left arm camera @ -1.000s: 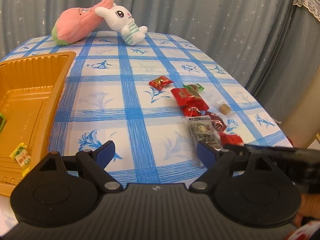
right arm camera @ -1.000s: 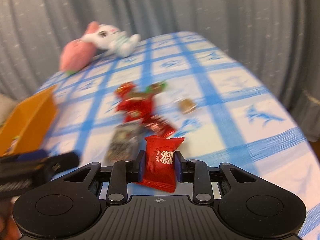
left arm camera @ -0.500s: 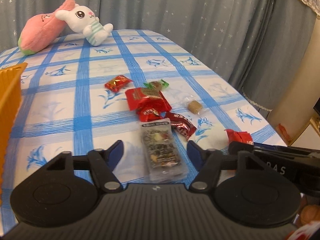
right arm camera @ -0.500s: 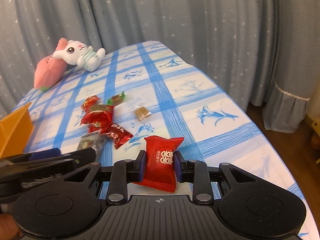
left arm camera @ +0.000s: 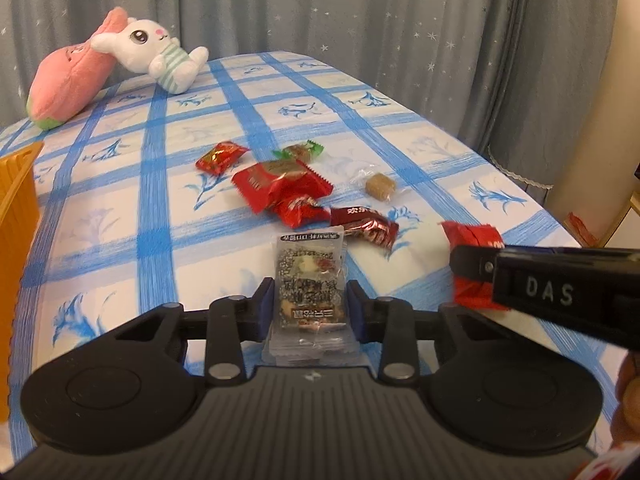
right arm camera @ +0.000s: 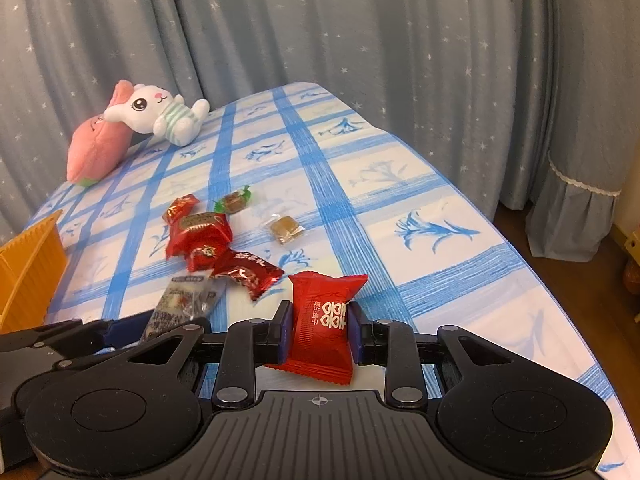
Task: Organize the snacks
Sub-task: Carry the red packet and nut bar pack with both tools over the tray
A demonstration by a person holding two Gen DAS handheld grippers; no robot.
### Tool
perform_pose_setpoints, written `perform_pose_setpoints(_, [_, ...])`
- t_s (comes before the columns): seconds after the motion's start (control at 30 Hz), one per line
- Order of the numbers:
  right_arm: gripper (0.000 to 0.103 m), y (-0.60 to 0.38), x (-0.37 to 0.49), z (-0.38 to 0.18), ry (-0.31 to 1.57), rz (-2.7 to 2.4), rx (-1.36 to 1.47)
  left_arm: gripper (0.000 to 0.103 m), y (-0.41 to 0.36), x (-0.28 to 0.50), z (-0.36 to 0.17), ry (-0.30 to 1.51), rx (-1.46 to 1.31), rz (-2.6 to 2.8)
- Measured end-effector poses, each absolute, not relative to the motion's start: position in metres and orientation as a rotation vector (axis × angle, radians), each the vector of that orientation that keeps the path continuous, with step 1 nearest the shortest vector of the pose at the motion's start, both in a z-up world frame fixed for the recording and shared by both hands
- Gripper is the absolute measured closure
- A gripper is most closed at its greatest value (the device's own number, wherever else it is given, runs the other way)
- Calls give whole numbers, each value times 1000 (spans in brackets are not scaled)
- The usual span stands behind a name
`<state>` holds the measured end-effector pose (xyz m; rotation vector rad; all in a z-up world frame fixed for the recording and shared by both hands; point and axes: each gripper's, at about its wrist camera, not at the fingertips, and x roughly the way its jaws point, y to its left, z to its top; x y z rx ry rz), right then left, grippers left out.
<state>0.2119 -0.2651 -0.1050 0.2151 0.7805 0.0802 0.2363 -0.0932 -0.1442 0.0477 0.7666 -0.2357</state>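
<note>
My left gripper (left arm camera: 310,304) is shut on a clear-wrapped nut bar (left arm camera: 310,276), near the front of the table. My right gripper (right arm camera: 320,328) is shut on a red candy packet (right arm camera: 322,320) and holds it above the table's front right; it also shows in the left wrist view (left arm camera: 476,240). Several loose snacks lie mid-table: a red packet (left arm camera: 280,184), a dark red candy (left arm camera: 366,226), a small red candy (left arm camera: 220,156), a green-wrapped candy (left arm camera: 298,151) and a brown candy in clear wrap (left arm camera: 378,186). The nut bar also shows in the right wrist view (right arm camera: 184,304).
An orange tray (left arm camera: 16,208) stands at the left edge; its corner shows in the right wrist view (right arm camera: 28,256). A white plush rabbit (left arm camera: 160,56) and a pink plush (left arm camera: 68,88) lie at the table's far end. Grey curtains hang behind. The table edge drops off at right.
My left gripper has moved right from the tray to the nut bar and closed on it. My right gripper still holds the red packet and has risen slightly.
</note>
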Motion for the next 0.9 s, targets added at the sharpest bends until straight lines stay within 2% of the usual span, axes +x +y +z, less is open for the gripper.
perform_pose_setpoints(0.3, [75,-246,198,-96,757,148,182,69,-67,200,-129,773,4,-192])
perform_pose_setpoints(0.9, [76,-215,114,-56,741,233,185,70,-28,106,-71,718,-40,-113])
